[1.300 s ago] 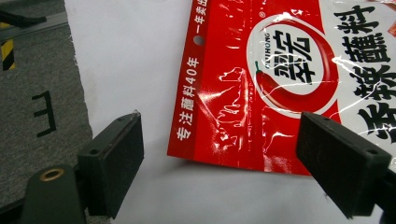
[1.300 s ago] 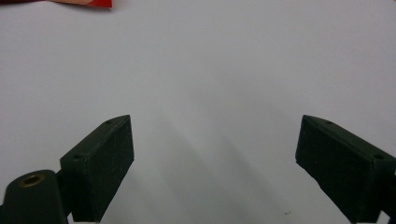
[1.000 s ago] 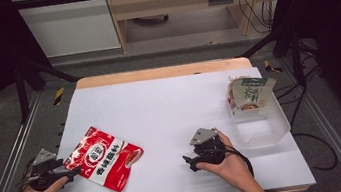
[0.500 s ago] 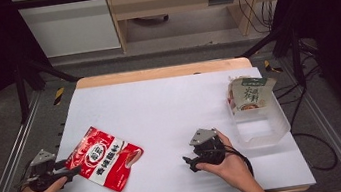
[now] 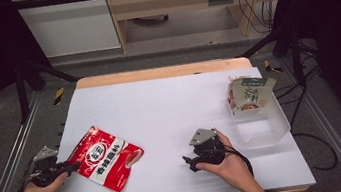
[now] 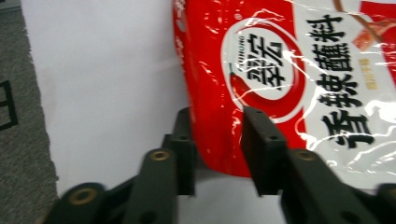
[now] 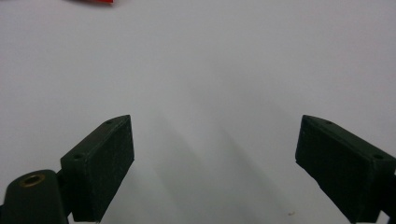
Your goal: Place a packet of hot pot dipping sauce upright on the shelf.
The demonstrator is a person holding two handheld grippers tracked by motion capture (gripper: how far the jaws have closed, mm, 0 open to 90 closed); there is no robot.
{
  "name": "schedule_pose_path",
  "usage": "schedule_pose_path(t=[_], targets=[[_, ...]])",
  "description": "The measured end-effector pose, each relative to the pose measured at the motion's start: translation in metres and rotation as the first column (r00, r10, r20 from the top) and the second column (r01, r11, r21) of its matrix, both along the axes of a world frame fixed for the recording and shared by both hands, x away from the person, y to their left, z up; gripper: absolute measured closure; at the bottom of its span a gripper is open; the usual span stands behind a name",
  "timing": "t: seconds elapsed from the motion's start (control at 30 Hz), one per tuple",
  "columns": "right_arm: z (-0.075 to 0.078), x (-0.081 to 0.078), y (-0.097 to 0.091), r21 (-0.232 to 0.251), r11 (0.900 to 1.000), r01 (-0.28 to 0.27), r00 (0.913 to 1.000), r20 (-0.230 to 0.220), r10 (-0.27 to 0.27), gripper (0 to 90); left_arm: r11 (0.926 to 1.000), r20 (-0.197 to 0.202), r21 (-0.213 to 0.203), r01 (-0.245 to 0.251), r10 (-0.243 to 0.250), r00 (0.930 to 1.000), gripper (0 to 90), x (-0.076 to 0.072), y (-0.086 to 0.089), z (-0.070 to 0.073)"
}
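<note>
Grasp under way: the left hand-held gripper (image 6: 219, 149), its jaws just closing, pinches the red pouch (image 5: 104, 157) at the surface's (image 5: 160, 107) near-left corner. The right hand-held gripper (image 7: 215, 163) rests released. Bin (image 5: 263, 126) at right edge likely awaits it.

Hand-held gripper (image 6: 218, 140) closing on red pouch (image 6: 280, 84) corner (glossy).

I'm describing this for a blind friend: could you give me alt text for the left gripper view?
Two black jaws of the left gripper have just been closing on the edge of a red snack bag with Chinese lettering, which lies on a white table; the bag's corner sits between them.
</note>
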State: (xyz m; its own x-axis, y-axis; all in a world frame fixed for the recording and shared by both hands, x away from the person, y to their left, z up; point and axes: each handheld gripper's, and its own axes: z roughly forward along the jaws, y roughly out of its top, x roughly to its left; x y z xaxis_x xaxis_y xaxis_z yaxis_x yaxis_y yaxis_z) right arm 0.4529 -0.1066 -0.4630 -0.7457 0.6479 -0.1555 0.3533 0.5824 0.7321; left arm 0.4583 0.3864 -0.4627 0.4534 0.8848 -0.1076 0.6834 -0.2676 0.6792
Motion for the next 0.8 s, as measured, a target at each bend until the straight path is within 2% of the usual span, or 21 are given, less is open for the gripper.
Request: schedule_pose_path(t=[0.07,0.17,0.3,0.4,0.57,0.7,0.8], targets=[[0.001,0.000,-0.001,0.008,1.0000,0.006,1.0000,-0.003,-0.006,12.0,0.9999,0.008,-0.006,0.008,-0.008,0.9999,83.3,0.002,-0.002,0.002],[0.003,0.000,-0.003,0.020,0.9998,0.009,1.0000,0.003,-0.009,12.0,0.9998,0.033,0.006,0.019,-0.019,0.9993,89.8,0.005,-0.007,0.009],[0.008,0.002,-0.004,0.026,0.9995,0.016,0.9998,0.013,-0.017,12.0,0.9980,0.067,0.013,0.062,-0.063,0.9957,90.0,0.011,-0.016,0.025],[0.014,0.003,-0.004,0.021,0.9997,0.014,0.9997,0.021,-0.015,12.0,0.9939,0.077,0.021,0.108,-0.109,0.9910,90.0,0.019,-0.027,0.036],[0.028,0.006,0.000,0.015,0.9999,0.006,0.9991,0.043,-0.007,12.0,0.9796,0.083,0.059,0.192,-0.197,0.9769,90.0,0.033,-0.051,0.051],[0.038,0.009,0.005,0.004,0.9999,-0.013,0.9986,0.051,0.012,12.0,0.9633,0.103,0.103,0.248,-0.258,0.9605,90.0,0.042,-0.073,0.065],[0.045,0.014,0.009,-0.011,0.9994,-0.032,0.9983,0.049,0.032,11.6,0.9501,0.103,0.125,0.286,-0.299,0.9487,90.0,0.048,-0.088,0.075]])
